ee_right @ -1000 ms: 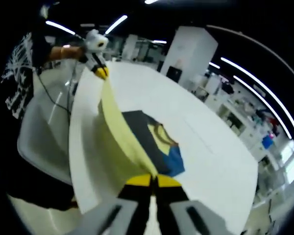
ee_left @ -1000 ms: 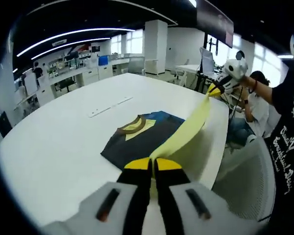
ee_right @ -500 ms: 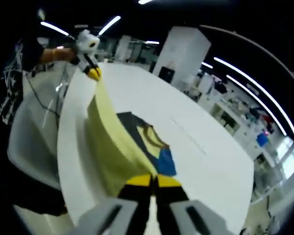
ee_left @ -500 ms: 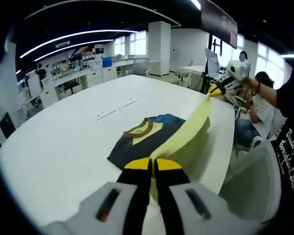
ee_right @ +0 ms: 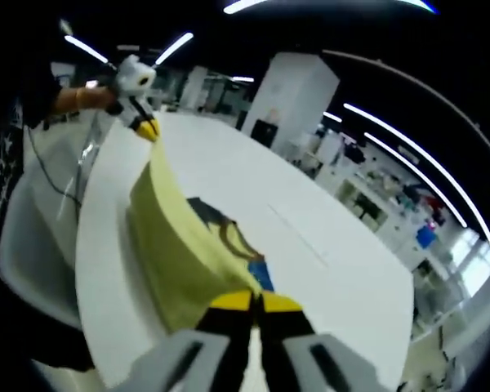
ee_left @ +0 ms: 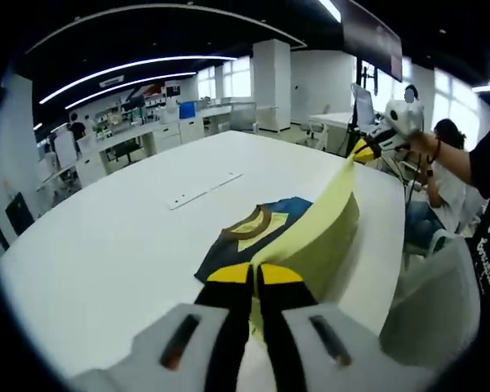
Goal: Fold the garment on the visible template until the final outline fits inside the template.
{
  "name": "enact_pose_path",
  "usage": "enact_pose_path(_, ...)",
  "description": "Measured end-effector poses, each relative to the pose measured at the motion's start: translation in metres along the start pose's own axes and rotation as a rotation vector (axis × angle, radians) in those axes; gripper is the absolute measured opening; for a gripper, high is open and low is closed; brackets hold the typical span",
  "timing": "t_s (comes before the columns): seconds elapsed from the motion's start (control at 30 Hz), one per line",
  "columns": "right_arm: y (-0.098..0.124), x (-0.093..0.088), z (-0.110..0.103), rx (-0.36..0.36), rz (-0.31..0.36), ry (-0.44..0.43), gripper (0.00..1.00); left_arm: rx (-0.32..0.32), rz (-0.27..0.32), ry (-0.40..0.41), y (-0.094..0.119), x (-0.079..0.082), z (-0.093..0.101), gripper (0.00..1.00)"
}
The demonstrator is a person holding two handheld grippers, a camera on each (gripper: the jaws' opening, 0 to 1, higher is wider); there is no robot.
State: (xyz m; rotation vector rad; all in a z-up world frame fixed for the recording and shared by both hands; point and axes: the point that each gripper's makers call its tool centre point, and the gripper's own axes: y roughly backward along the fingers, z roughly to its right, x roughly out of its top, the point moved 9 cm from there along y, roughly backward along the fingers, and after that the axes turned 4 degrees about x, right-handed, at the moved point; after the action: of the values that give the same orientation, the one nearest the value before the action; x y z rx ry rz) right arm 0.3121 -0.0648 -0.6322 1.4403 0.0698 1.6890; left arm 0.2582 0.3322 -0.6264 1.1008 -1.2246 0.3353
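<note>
Clamped on opposite corners of the garment [ee_left: 310, 237], the left gripper [ee_left: 256, 273] and right gripper [ee_right: 255, 300] stretch its yellow hem taut above the white table [ee_left: 106, 245], its dark part lying flat beyond.

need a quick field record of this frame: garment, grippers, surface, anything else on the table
garment: yellow panel lifted taut between both grippers; dark part with brown collar flat on the table
left gripper: jaws shut on the yellow edge
right gripper: jaws shut on the yellow edge; also seen far right in the left gripper view
surface: white table
other: thin white strip lying beyond the garment
template: cannot tell
person: seated beyond the table
</note>
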Motion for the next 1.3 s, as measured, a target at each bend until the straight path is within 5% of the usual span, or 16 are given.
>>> enact_pose_path(0.9,-0.024,0.007,0.024,-0.060,0.060,-0.074,0.00,0.072,0.066,-0.005,-0.025,0.007,-0.041,0.00)
enact_pose_path(1.3,-0.040,0.009,0.035,-0.084,0.075,-0.109,0.00,0.137,0.027,-0.039,-0.039,0.010,-0.051,0.00)
